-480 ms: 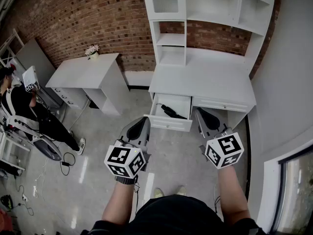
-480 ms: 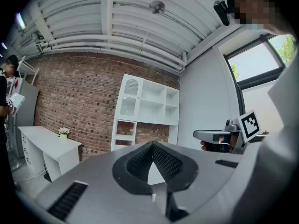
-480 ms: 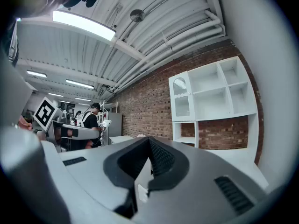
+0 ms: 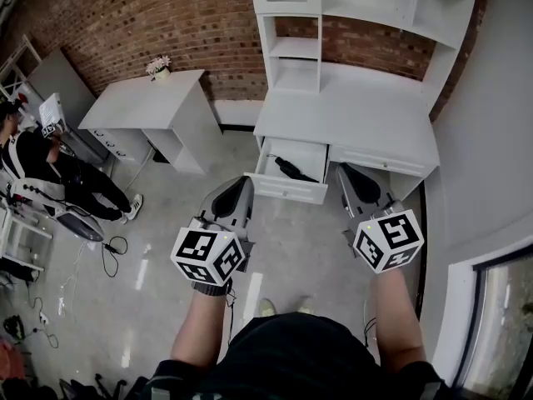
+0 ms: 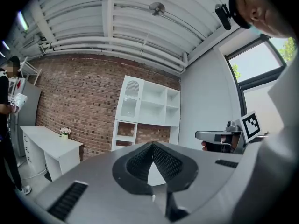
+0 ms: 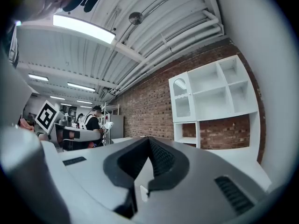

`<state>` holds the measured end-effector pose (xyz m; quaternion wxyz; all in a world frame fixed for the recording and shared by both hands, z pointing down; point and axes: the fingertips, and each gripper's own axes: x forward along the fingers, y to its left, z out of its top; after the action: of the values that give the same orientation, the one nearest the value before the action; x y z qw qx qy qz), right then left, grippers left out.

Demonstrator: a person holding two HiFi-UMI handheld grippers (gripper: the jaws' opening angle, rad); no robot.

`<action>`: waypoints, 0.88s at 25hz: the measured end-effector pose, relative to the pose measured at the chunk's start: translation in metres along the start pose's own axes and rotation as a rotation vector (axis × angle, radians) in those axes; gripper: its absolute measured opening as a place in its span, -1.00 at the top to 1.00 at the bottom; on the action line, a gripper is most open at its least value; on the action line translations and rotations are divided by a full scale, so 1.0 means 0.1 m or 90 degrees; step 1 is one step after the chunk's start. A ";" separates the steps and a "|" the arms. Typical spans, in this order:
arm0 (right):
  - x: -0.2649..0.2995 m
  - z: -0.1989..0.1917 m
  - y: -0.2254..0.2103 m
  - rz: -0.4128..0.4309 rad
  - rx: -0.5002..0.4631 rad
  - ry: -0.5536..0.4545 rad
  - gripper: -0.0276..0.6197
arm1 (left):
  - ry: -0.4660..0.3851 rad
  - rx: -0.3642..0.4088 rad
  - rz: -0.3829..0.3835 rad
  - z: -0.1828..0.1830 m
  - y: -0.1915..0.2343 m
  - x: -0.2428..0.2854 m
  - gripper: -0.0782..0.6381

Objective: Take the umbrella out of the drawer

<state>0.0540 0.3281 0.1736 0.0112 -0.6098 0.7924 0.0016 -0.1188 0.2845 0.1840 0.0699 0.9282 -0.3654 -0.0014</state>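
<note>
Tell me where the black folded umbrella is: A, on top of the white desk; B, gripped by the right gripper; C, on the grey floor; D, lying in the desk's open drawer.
D: the black folded umbrella lies inside the open white drawer, pulled out from the white desk.

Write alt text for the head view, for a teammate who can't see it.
A black folded umbrella lies in the open drawer of a white desk against a brick wall. Nearer the camera, the left gripper and right gripper point toward the desk, both shut and empty, neither on the umbrella.
</note>
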 end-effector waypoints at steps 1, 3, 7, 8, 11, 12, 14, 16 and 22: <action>-0.03 0.01 -0.02 0.005 0.011 -0.003 0.90 | 0.000 0.000 0.003 0.00 -0.02 -0.01 0.76; -0.10 -0.02 -0.04 0.016 0.038 -0.006 0.90 | 0.005 -0.001 0.010 -0.04 -0.07 -0.04 0.76; -0.15 -0.06 -0.14 0.025 0.064 -0.022 0.90 | -0.002 0.007 0.017 -0.07 -0.11 0.01 0.76; -0.16 -0.08 -0.16 0.027 0.066 -0.023 0.90 | -0.004 0.008 0.021 -0.08 -0.11 0.02 0.76; -0.18 -0.18 -0.21 0.034 0.072 -0.021 0.90 | -0.004 0.010 0.033 -0.15 -0.15 0.02 0.76; -0.20 -0.22 -0.22 0.036 0.075 -0.019 0.90 | -0.002 0.010 0.036 -0.18 -0.16 0.02 0.76; -0.21 -0.29 -0.25 0.039 0.079 -0.017 0.90 | 0.002 0.009 0.038 -0.24 -0.18 0.04 0.76; -0.19 -0.32 -0.25 0.043 0.078 -0.017 0.90 | 0.000 0.010 0.041 -0.26 -0.18 0.06 0.76; 0.02 -0.42 -0.25 0.047 0.075 -0.001 0.90 | -0.003 0.025 0.054 -0.29 -0.02 0.17 0.76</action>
<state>0.0775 0.3195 0.2158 0.0480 -0.5784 0.8131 -0.0443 -0.1035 0.2779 0.2138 0.0506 0.9131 -0.4046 0.0070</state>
